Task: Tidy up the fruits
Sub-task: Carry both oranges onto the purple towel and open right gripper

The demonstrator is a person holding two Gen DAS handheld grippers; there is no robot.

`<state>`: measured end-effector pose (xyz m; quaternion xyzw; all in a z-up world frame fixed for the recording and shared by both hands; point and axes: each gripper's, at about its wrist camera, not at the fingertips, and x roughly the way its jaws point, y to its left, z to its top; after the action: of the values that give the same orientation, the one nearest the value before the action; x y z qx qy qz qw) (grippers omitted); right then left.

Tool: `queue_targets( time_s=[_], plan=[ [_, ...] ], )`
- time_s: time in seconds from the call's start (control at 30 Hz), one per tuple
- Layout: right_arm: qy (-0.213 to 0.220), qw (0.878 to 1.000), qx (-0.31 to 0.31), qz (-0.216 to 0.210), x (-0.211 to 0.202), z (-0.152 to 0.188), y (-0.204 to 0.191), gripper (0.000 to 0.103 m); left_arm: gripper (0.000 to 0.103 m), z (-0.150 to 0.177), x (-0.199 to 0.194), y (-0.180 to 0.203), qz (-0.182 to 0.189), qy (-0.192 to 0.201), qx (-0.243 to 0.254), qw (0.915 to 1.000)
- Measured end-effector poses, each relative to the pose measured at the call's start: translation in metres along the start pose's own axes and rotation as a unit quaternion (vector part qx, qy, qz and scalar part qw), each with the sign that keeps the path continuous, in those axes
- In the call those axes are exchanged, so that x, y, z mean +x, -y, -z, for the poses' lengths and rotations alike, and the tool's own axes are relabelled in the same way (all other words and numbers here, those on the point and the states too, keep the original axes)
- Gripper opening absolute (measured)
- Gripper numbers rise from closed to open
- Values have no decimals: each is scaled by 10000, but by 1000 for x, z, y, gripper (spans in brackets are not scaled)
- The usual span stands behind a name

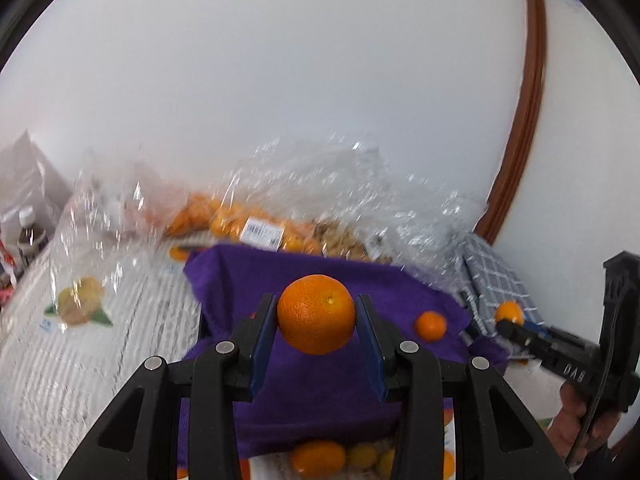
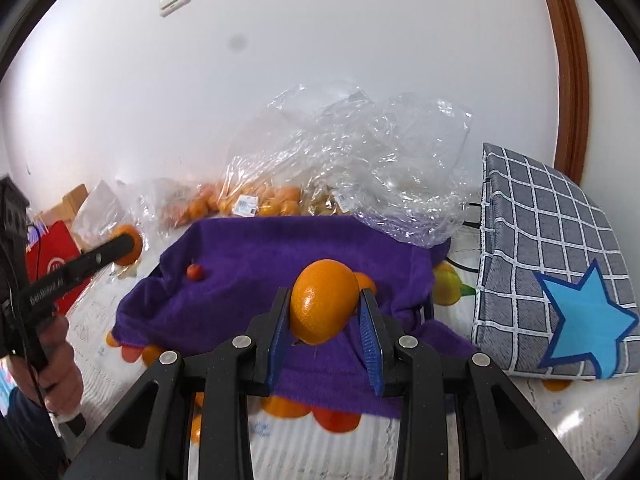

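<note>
In the left wrist view my left gripper (image 1: 316,300) is shut on a round orange (image 1: 316,320), held above a purple towel (image 1: 320,392). A smaller orange (image 1: 430,325) lies on the towel to the right. In the right wrist view my right gripper (image 2: 325,294) is shut on another orange (image 2: 322,312), lifted over the same purple towel (image 2: 248,280). Just behind that fruit sits a further orange (image 2: 367,280), and a small red fruit (image 2: 195,271) rests on the towel's left part. Each gripper shows at the edge of the other's view, fruit at its tip.
Clear plastic bags (image 2: 360,152) with several oranges (image 2: 256,200) lie at the back against the white wall. A grey checked bag with a blue star (image 2: 552,280) stands on the right. A red box (image 2: 52,272) and a hand (image 2: 60,376) are on the left.
</note>
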<state>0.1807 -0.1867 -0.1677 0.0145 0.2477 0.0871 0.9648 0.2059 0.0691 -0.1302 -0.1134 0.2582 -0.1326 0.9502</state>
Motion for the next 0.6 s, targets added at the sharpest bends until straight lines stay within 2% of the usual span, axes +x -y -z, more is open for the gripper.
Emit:
queue_targets(
  time_s=[0.07, 0.33, 0.6],
  plan=[
    [33, 10000, 75, -19, 4, 5, 5, 34, 38, 4, 7, -5, -102, -134, -15, 9999],
    [-192, 9991, 364, 24, 20, 11, 26, 34, 38, 4, 13, -13, -439, -147, -175, 9988],
    [-303, 9988, 356, 122, 30, 16, 29, 34, 38, 7, 25, -23, -700, -348, -314, 9964]
  ],
)
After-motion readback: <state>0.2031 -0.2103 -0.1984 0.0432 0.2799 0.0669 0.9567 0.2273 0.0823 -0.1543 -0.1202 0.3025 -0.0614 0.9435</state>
